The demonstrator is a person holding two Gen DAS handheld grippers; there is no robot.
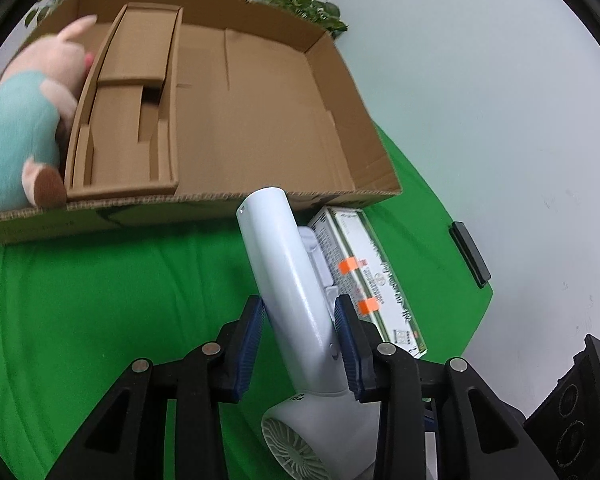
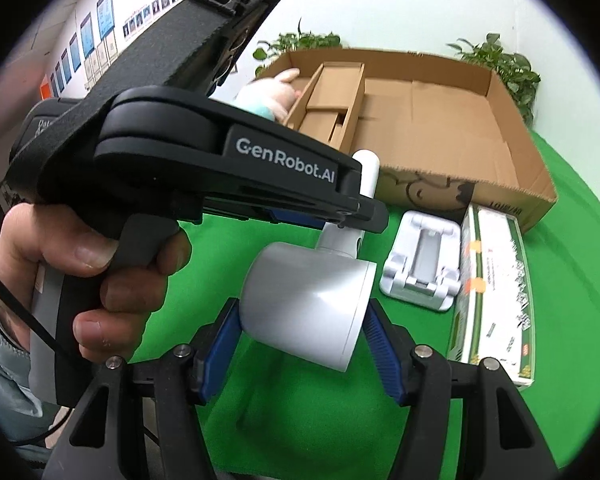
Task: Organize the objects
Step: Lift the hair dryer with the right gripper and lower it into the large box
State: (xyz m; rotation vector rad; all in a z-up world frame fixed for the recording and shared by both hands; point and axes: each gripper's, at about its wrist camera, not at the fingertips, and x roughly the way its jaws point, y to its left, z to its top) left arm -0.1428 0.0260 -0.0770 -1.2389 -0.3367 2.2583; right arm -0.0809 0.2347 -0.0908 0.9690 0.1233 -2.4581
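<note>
Far left in my left wrist view, a plush pig (image 1: 28, 120) in a pale blue top lies in the left compartment of the open cardboard box (image 1: 340, 92), beside a folded cardboard insert (image 1: 128, 100); the wide compartment to the right of the insert shows only bare cardboard. The box sits on a green cloth (image 1: 100, 300). Next along, my left gripper (image 1: 300, 336) is clamped on the handle of a white hair dryer (image 1: 296, 292), both blue pads pressing its sides, the handle's end pointing up toward the box's front wall. Just right of the handle lies a white folding stand (image 1: 320, 256), and beside that a green-and-white carton (image 1: 376, 280) with orange tape tabs, close against the box's front corner.

In my right wrist view, a hand (image 2: 96, 276) grips the black left tool at far left. Right of it, my right gripper (image 2: 300, 344) holds the dryer's barrel, its blue pads (image 2: 384, 356) against either side, and the dryer is lifted clear of the cloth. Further right the folding stand (image 2: 424, 264) rests flat on the cloth, touching the long carton (image 2: 496, 300)
</note>
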